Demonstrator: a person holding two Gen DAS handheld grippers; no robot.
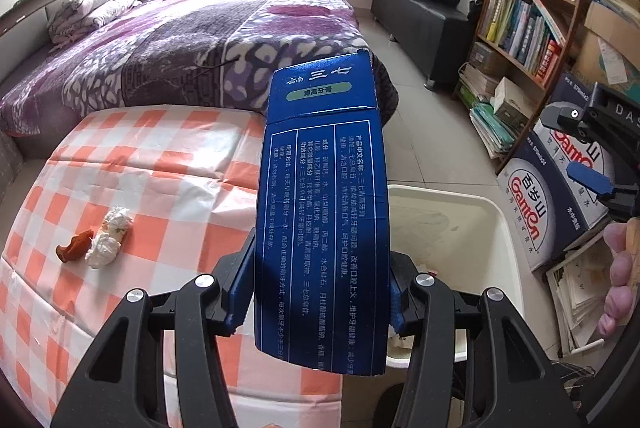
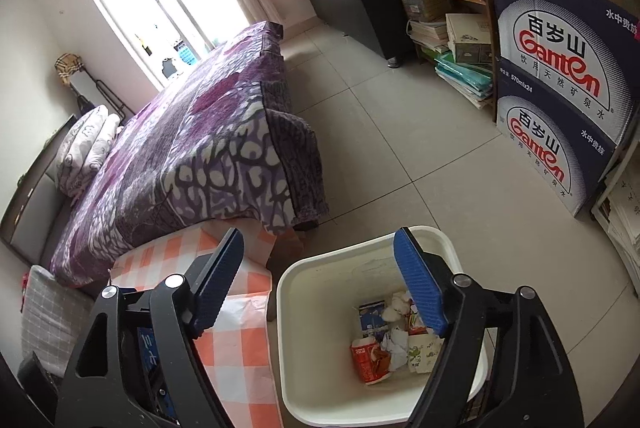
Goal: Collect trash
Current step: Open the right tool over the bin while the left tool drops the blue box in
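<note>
The left gripper point(image 1: 320, 292) clamps a blue toothpaste box point(image 1: 324, 204) at the checkered table's point(image 1: 168, 156) edge beside the white trash bin point(image 2: 320, 268), while the right gripper point(image 2: 320, 284) hangs wide and empty above it, tissues point(image 1: 108, 242) and a brown scrap point(image 1: 74, 246) left on the cloth.

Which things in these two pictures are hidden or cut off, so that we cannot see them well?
- Left wrist view: the blue carton, held in the left claw, hides much of the white bin; its contents barely show.
- Left wrist view: the right claw is cut off by the edge.
- Right wrist view: the right claw, open, covers some trash in the bin.
</note>
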